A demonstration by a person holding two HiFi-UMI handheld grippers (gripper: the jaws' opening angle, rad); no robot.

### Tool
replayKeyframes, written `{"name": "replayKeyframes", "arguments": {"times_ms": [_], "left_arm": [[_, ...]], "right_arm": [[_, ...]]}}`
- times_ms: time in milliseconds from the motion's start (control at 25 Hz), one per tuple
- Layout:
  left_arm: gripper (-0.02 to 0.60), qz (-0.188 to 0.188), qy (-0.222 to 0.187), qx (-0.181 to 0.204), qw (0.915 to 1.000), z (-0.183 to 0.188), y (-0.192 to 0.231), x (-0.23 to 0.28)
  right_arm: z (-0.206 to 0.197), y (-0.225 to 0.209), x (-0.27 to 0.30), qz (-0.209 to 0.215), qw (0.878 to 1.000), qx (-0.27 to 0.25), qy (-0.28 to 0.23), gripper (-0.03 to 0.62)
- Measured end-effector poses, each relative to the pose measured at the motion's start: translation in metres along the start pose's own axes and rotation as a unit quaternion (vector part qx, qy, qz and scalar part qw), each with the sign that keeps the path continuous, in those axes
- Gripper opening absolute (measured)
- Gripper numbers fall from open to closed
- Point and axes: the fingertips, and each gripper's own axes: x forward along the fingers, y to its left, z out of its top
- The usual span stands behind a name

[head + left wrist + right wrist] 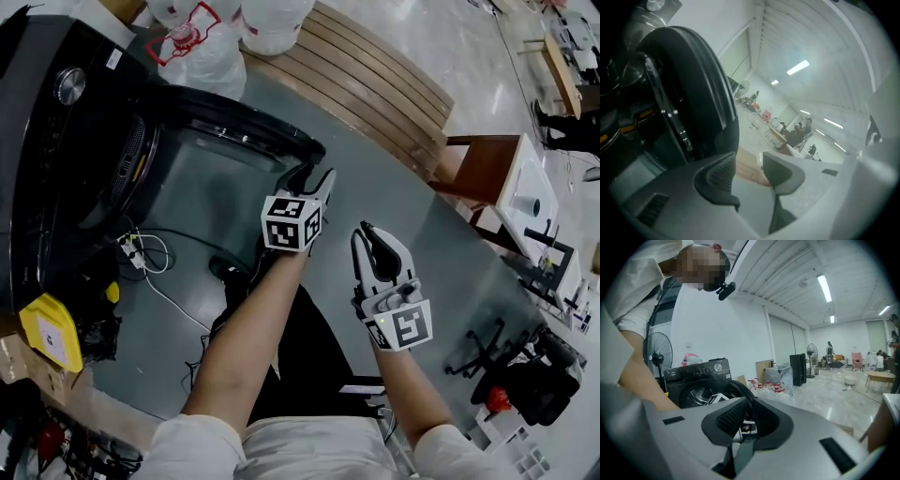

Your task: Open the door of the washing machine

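- The washing machine (pixel 56 159) is the black box at the far left of the head view. Its round front opening is uncovered.
- The door (pixel 246 127) hangs on the washing machine's front and stands swung far out from it, so its dark rim arcs away to the right. In the left gripper view the door (pixel 703 84) fills the left side, edge-on.
- The left gripper (pixel 314 178) is at the door's free end, on the side away from the washing machine. Its jaws are spread wide, and in its own view (pixel 749 171) only floor shows between them. The door is beside the jaws, not in them. I cannot tell whether they touch it.
- The right gripper (pixel 366 234) is further from the washing machine, well clear of the door. Its jaws (pixel 746 420) are drawn together on nothing.
- As I judge it, the opening is done, since the door is off its latch and wide. All that seems left is to move both grippers away from the washing machine.
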Motion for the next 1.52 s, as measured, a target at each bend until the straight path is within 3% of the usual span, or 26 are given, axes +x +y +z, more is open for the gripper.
{"name": "replayKeyframes", "arguments": {"times_ms": [80, 280, 400, 560, 680, 840, 960, 1240, 1360, 1520], "left_arm": [[0.183, -0.020, -0.011, 0.004, 0.9997, -0.005, -0.004, -0.012], [0.153, -0.099, -0.064, -0.030, 0.9926, -0.004, -0.009, -0.071], [0.127, -0.111, -0.093, -0.002, 0.9895, 0.022, -0.002, -0.126], [0.114, -0.083, -0.132, 0.076, 0.9849, 0.077, -0.001, -0.219], [0.094, -0.066, -0.168, 0.119, 0.9764, 0.132, -0.012, -0.295], [0.065, -0.024, -0.232, 0.169, 0.9576, 0.196, -0.031, -0.407], [0.041, 0.011, -0.273, 0.204, 0.9399, 0.219, -0.052, -0.484], [0.032, 0.069, -0.337, 0.251, 0.9051, 0.222, -0.101, -0.626], [0.032, 0.107, -0.351, 0.274, 0.8890, 0.204, -0.110, -0.684], [0.034, 0.157, -0.363, 0.277, 0.8759, 0.166, -0.109, -0.752]], "right_arm": [[0.001, 0.000, -0.001, 0.002, 1.000, 0.000, -0.002, 0.063], [0.013, 0.011, 0.001, 0.015, 1.000, 0.001, -0.014, 0.061], [0.033, 0.023, -0.001, 0.028, 0.999, -0.008, -0.033, 0.062], [0.069, 0.036, -0.010, 0.041, 0.998, -0.020, -0.053, 0.062], [0.112, 0.049, -0.017, 0.049, 0.996, -0.026, -0.073, 0.058], [0.177, 0.076, -0.037, 0.067, 0.989, -0.049, -0.120, 0.057], [0.219, 0.098, -0.063, 0.077, 0.984, -0.062, -0.150, 0.050], [0.271, 0.165, -0.131, 0.081, 0.975, -0.093, -0.185, 0.048], [0.273, 0.201, -0.150, 0.089, 0.973, -0.090, -0.192, 0.049], [0.262, 0.252, -0.178, 0.087, 0.972, -0.103, -0.192, 0.049]]}}
